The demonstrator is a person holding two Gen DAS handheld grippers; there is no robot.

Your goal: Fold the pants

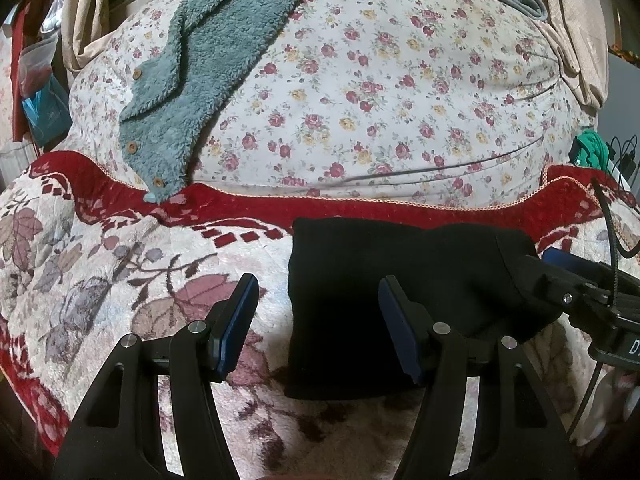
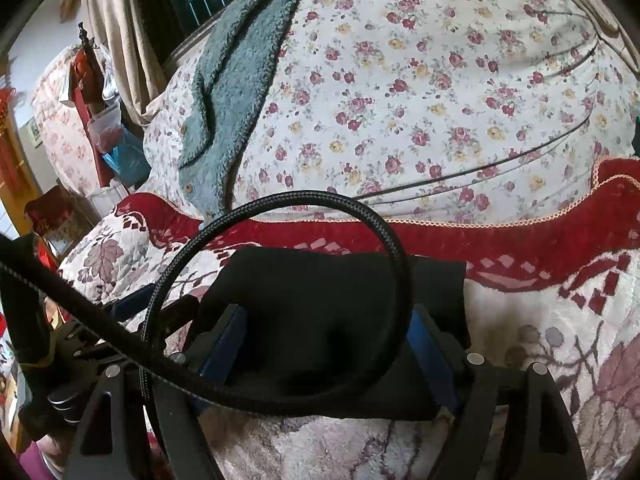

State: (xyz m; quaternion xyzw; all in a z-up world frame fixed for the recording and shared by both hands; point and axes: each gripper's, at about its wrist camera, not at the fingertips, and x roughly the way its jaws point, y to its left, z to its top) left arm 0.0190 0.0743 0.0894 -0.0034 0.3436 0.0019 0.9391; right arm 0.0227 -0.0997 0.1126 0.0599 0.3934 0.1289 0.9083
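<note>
Both grippers angled down, pants [image 1: 400, 280] folded

Black pants [image 1: 400, 280] on a cream blanket [image 1: 100, 260] — red-bordered, mauve leaves; far off, rose-print quilt [image 1: 400, 100] — teal, perhaps grey-green, fleece [image 1: 208, 60].

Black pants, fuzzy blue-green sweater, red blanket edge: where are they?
Black pants [image 1: 400, 276]: left wrist view, middle of the folded bundle.
Fuzzy blue-green sweater [image 1: 224, 48]: left wrist view, middle of its fleece.
Red blanket edge [image 2: 520, 248]: right wrist view, the red border band.
</note>
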